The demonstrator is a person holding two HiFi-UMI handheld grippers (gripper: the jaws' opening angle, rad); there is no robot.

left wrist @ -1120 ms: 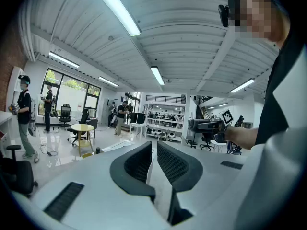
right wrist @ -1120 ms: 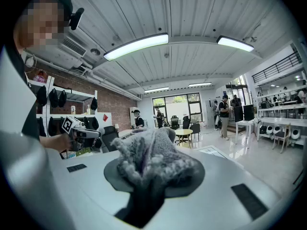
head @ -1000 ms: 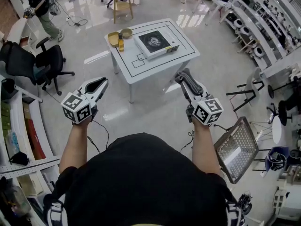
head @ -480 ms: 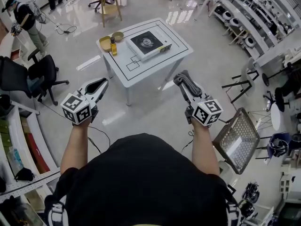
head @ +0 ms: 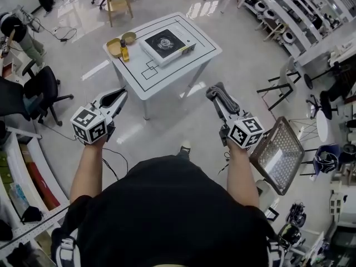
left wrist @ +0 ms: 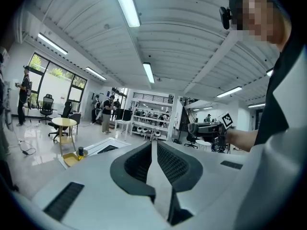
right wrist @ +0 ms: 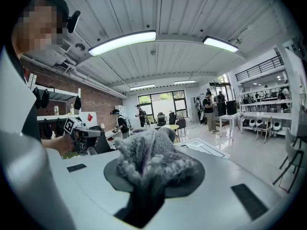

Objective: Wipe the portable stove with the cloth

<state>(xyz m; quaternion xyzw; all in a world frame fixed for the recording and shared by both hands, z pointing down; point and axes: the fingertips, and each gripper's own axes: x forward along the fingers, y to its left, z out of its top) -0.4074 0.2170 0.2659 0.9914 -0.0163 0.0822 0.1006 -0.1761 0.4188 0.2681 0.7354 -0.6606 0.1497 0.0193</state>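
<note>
Worktop (head: pixel 146 78) and portable stove (head: pixel 164 42) now sit further up and left in the head view as the person steps, both well ahead. The right hand-held gripper (head: pixel 216 96) stays clenched on the grey cloth (head: pixel 222 95), carried ready for wiping. The left hand-held gripper (head: pixel 122 93) is closed and empty, likely free to steady things.
</note>
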